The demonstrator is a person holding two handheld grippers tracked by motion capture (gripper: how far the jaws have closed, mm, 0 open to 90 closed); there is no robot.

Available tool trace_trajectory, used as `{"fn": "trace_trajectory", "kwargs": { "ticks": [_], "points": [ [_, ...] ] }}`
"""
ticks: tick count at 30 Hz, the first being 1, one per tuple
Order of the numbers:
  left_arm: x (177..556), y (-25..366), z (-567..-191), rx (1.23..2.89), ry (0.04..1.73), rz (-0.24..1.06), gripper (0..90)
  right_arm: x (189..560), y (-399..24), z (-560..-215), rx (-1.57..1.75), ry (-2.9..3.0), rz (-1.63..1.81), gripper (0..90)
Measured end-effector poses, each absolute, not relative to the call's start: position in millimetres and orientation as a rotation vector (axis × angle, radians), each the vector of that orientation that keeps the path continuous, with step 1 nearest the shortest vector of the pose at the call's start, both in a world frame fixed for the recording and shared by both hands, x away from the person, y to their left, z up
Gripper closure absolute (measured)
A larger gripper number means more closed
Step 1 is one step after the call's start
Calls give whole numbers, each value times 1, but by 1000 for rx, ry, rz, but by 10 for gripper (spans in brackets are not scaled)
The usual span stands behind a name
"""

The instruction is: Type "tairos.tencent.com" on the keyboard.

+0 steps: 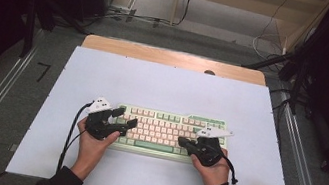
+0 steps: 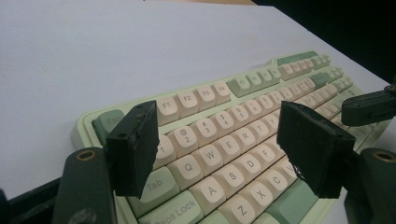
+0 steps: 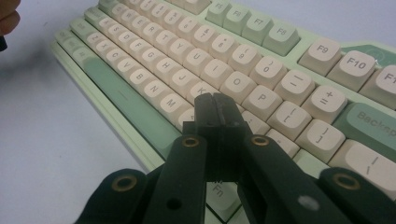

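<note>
A: Spanning the keyboard's point(image 1: 166, 132) left end, the left gripper point(image 2: 219, 140) is spread wide; white mat point(image 1: 163, 85) beyond is bare.
B: Right gripper point(image 3: 215, 114) is pinched together, empty, over the right-hand keys near the front edge.

Green-and-cream keyboard point(image 1: 166, 132) flat on table

green and cream keyboard point(image 1: 171, 133) lying flat on a white sheet point(image 1: 163, 87) over the wooden counter point(image 1: 173, 57). left tool point(image 1: 124, 117) at the keyboard's left end, jaws spread apart. right tool point(image 1: 182, 141) over the lower right keys, jaws together. cables point(image 1: 129, 15) on the floor beyond.
</note>
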State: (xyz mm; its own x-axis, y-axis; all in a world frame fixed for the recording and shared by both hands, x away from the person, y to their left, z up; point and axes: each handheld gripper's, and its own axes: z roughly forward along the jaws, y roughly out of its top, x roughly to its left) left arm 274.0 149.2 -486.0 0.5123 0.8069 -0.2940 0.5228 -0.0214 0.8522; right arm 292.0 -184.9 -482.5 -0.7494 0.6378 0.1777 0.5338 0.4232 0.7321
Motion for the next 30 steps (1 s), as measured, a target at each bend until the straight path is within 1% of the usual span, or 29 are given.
{"fn": "trace_trajectory", "kwargs": {
  "ticks": [17, 20, 23, 24, 26, 27, 30],
  "points": [
    [274, 149, -486, 1687, 1139, 329, 301, 294, -181, -489, 1037, 2575, 1169, 876],
    [274, 149, -486, 1687, 1139, 329, 301, 294, -183, -485, 1039, 2557, 1207, 875],
    [274, 149, -486, 1685, 1140, 329, 301, 293, -189, -478, 1051, 2505, 1287, 850],
    [274, 149, -486, 1685, 1140, 329, 302, 293, -191, -477, 1055, 2485, 1304, 833],
    [274, 149, -486, 1686, 1138, 328, 301, 294, -194, -475, 1066, 2455, 1333, 760],
    [274, 149, -486, 1687, 1138, 328, 301, 294, -195, -474, 1073, 2444, 1340, 710],
    [274, 148, -486, 1688, 1139, 329, 301, 297, -198, -474, 1116, 2399, 1368, 522]
  ]
}}
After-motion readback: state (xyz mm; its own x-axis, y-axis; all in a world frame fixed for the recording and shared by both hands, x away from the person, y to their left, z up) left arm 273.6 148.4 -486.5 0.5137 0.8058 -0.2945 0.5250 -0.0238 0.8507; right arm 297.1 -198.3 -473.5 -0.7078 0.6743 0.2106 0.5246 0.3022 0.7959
